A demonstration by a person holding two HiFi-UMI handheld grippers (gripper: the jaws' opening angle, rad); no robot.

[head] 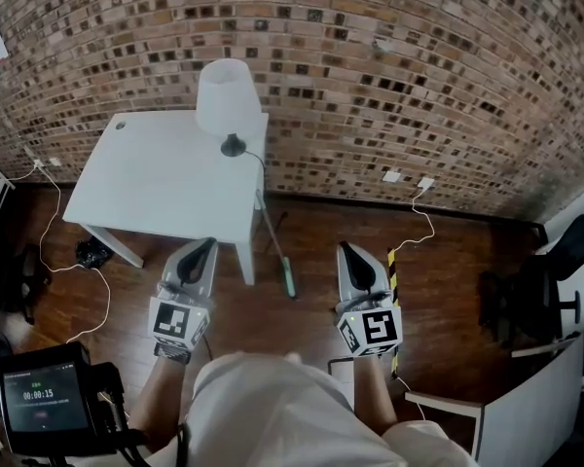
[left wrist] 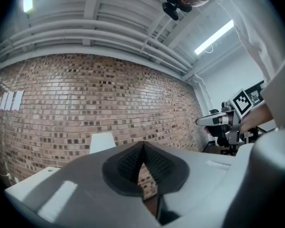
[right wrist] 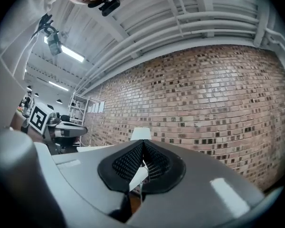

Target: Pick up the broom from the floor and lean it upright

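Brick wall (head: pixel 419 86) in every view; only head view shows broom (head: pixel 287 276) beside table (head: pixel 156 183); left claw (left wrist: pixel 142 148), right claw (right wrist: pixel 142 146) pressed together.

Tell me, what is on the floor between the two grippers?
The broom: its green end rests on the wooden floor between the left gripper and the right gripper, in the head view.

A white lamp (head: pixel 226 95) is standing on the white table (head: pixel 156 188). A brick wall (head: pixel 419 86) is rising behind the table; a cable (head: pixel 44 232) is lying left of it.
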